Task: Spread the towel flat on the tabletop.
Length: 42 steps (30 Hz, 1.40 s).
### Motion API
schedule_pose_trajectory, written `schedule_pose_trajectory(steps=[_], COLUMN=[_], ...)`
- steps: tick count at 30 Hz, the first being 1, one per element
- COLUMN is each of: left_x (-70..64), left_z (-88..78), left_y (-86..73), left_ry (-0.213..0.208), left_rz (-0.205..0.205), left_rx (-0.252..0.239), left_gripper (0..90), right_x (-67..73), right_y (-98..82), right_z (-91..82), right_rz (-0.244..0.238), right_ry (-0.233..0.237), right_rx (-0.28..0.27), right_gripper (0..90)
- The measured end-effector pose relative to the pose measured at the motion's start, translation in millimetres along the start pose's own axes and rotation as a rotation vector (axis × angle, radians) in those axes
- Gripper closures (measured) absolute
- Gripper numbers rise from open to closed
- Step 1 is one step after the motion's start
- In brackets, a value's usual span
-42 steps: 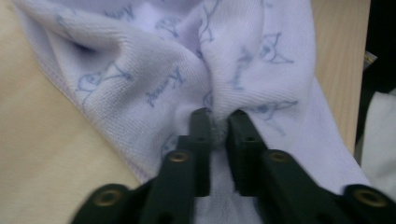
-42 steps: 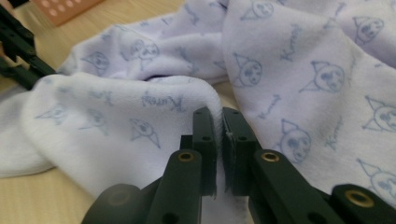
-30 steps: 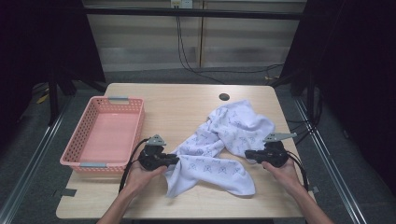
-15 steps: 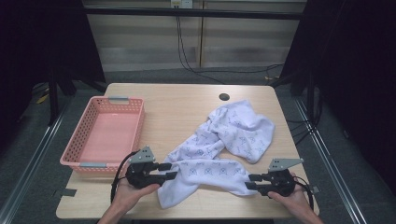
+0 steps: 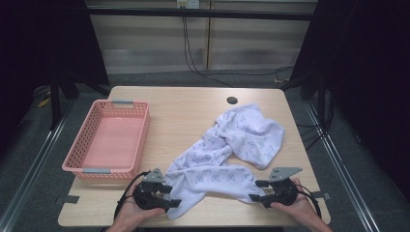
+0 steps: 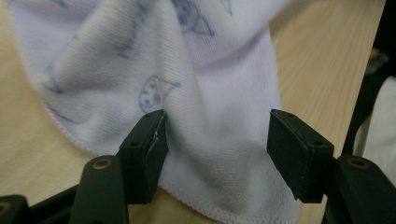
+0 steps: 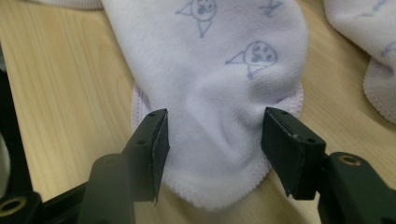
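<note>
While the pink basket is kept at the table's left, the left gripper and right gripper are seen drawn back to the near edge since a second ago. Their jaws have just been opening and now stand apart, a corner of the white towel lying loose between each pair. The towel is stretched across the pale wooden table, backed by a dark room with cables on the floor.

No words, labels, brand names or numbers can be read anywhere here. The white towel carries only small blue drawn figures, round spotted faces with pointed shapes, no lettering, and the pink basket is plain, unmarked.
</note>
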<state>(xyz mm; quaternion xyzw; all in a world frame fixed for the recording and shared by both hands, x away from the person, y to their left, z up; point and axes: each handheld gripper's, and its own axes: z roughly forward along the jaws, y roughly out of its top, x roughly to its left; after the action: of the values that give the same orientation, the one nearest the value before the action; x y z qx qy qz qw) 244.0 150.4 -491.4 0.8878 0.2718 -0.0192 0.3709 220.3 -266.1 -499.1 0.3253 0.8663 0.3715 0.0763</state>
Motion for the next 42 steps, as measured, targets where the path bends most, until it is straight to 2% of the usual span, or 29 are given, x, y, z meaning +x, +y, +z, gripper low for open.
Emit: schedule_pose_trajectory(steps=[1,2,3,4,5,6,8,9,11,13,15,16,18,19,21,23,26,28,32,35,36,40,42], left_x=[-1.2,-2.4,-4.3,-4.4,-4.4,-5.5,-8.4,-8.6,-6.9,-1.6,7.9,12.5,20.8,24.9,31.1,33.3,36.2,38.9,48.7,55.8,56.6,54.7,53.2], left_z=[-0.2,0.1,0.6,0.3,0.3,-0.2,-0.1,-0.3,-1.1,-2.1,-8.8,-15.1,-28.5,-34.7,-46.1,-58.3,-76.3,-85.3,-97.7,-108.2,-111.1,-132.3,-143.9], left_y=[-0.1,-0.6,-1.1,-1.4,-1.4,-1.6,-1.3,-0.9,-0.1,1.3,4.4,7.1,13.7,17.6,26.9,38.6,57.7,71.7,97.9,120.5,125.9,155.8,170.1], left_ry=[0.007,0.02,0.037,0.037,0.037,0.053,0.08,0.074,0.058,0.023,-0.049,-0.071,-0.089,-0.088,-0.079,-0.053,-0.061,-0.041,-0.048,-0.035,-0.03,0.002,0.015], left_rz=[0.003,0.024,0.039,0.049,0.049,0.099,0.123,0.123,0.098,0.056,-0.01,-0.034,-0.071,-0.085,-0.086,-0.072,-0.056,-0.045,-0.053,-0.05,-0.048,-0.003,0.008], left_rx=[0.004,0.005,0.002,0.004,0.004,0.013,0.024,0.031,0.04,0.027,-0.05,-0.1,-0.198,-0.225,-0.269,-0.299,-0.369,-0.398,-0.469,-0.515,-0.522,-0.555,-0.576], left_gripper=[37.4,37.5,40.0,44.6,52.1,62.2,70.8,76.1,84.6,86.5,86.6,86.6,86.6,86.6,86.6,86.7,86.7,86.8,86.8,86.8,86.8,86.8,86.8], right_x=[0.9,2.3,4.6,7.0,8.4,8.5,7.9,8.4,8.1,4.5,0.4,-2.3,-9.5,-13.6,-22.8,-32.3,-41.2,-45.1,-57.8,-68.2,-71.3,-76.1,-75.0], right_y=[-0.4,-0.8,-1.3,-1.6,-1.8,-2.0,-2.5,-2.4,-1.4,-0.4,0.6,2.0,7.0,10.3,18.5,29.7,52.9,70.3,100.7,122.5,131.6,157.0,169.6], right_z=[-0.4,-0.9,-1.3,-1.3,-1.7,-2.7,-4.4,-4.8,-5.0,-5.4,-8.0,-11.3,-22.0,-28.9,-43.0,-58.3,-81.0,-92.3,-110.9,-125.9,-133.4,-155.6,-165.9], right_rz=[-0.005,0.004,-0.024,-0.036,-0.041,-0.043,-0.029,-0.026,-0.016,0.003,0.029,0.044,0.089,0.114,0.139,0.163,0.153,0.136,0.148,0.148,0.144,0.138,0.117], right_ry=[-0.001,0.003,-0.01,-0.02,-0.032,-0.034,-0.037,-0.029,-0.009,0.015,0.039,0.05,0.062,0.065,0.055,0.046,0.026,0.004,-0.025,-0.061,-0.08,-0.107,-0.134], right_rx=[0.001,0.002,0.009,0.012,0.013,0.016,0.016,0.02,0.028,0.033,0.018,-0.006,-0.08,-0.122,-0.192,-0.264,-0.345,-0.377,-0.463,-0.517,-0.535,-0.607,-0.62], right_gripper=[41.9,42.5,43.0,45.3,50.5,56.7,68.6,73.5,78.4,82.8,83.6,83.8,84.1,84.1,84.3,84.5,84.8,84.9,85.1,85.2,85.4,85.4,85.5])
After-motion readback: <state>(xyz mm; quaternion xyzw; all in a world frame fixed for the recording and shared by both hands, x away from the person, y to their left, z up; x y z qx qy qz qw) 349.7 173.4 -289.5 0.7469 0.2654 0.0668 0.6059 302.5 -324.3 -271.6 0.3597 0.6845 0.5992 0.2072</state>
